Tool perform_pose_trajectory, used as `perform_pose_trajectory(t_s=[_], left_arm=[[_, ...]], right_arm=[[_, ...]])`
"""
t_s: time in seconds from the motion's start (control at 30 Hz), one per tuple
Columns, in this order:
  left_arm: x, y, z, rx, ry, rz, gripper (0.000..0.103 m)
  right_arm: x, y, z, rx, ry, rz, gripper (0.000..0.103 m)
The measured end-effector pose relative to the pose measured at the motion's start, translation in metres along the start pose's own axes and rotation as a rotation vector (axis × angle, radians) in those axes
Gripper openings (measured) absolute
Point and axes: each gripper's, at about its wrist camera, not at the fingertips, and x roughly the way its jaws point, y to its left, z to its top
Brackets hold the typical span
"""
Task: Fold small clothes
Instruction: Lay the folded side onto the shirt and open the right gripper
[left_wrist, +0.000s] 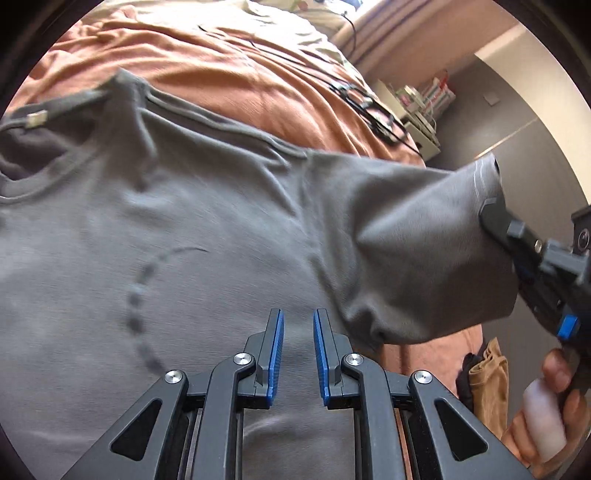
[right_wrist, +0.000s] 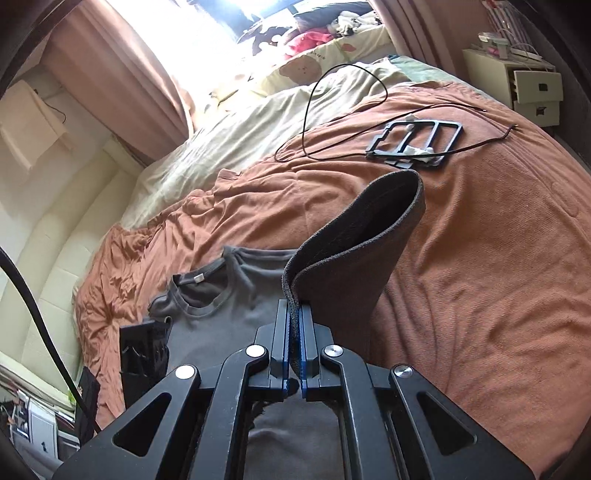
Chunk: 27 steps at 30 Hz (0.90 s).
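From the left wrist, the left claw (left_wrist: 298, 354) hangs over the chest of a gray T-shirt (left_wrist: 184, 229), its blue pads a narrow gap apart with nothing between them. The shirt lies spread on an orange bedspread (left_wrist: 236, 66); its lower part is cut off by the frame and hidden under the claw's arms. A curved dotted mark on the chest is blurred and cannot be read. At the right edge the right claw (left_wrist: 493, 212) has the sleeve (left_wrist: 424, 240) by its hem and holds it up off the bed. Only part of that claw shows, and a hand (left_wrist: 554, 402) grips its handle at the frame's edge.

From the right wrist, the right claw (right_wrist: 294, 332) is clamped on the sleeve hem (right_wrist: 354, 243), which stands up in a folded flap and hides the bed behind it. The shirt's collar (right_wrist: 199, 291) with its small label lies beyond. A black cable (right_wrist: 314, 110) and a flat black frame (right_wrist: 417, 140) rest well apart on the bedspread (right_wrist: 480, 258). The window is washed out by glare.
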Motion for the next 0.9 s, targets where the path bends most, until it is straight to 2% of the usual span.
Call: perform_pose_trajectory(t_s=[0.23,0.6,0.67,0.7,0.73,0.8,0.9], left_arm=[[-0.032,0.022,0.002,-0.036,-0.048,0.023,0.017],[-0.058,0.049,-0.006,-0.094,-0.06,0.032,0.017],[-0.064,0.052,-0.004,-0.095,-0.067,0.045,0.017],[-0.066,0.054,-0.004,-0.094,-0.069,0.054,0.018],[-0.067,0.055,-0.002,-0.092,-0.071,0.06,0.022],[-0.07,0.058,0.0,-0.096,-0.077,0.072,0.031],[-0.071,0.064,0.002,-0.099,-0.092,0.094,0.036]], right_arm=[[0.022,0.023,-0.008,-0.007,0.061,0.003,0.001],[0.057,0.046,-0.02,0.025,0.146,0.047,0.002],[0.058,0.045,-0.018,0.032,0.153,0.043,0.009],[0.056,0.044,-0.016,0.034,0.148,0.043,0.019],[0.053,0.043,-0.014,0.034,0.138,0.034,0.032],[0.047,0.038,-0.01,0.035,0.116,0.022,0.05],[0.045,0.028,-0.006,0.044,0.11,0.01,0.051]])
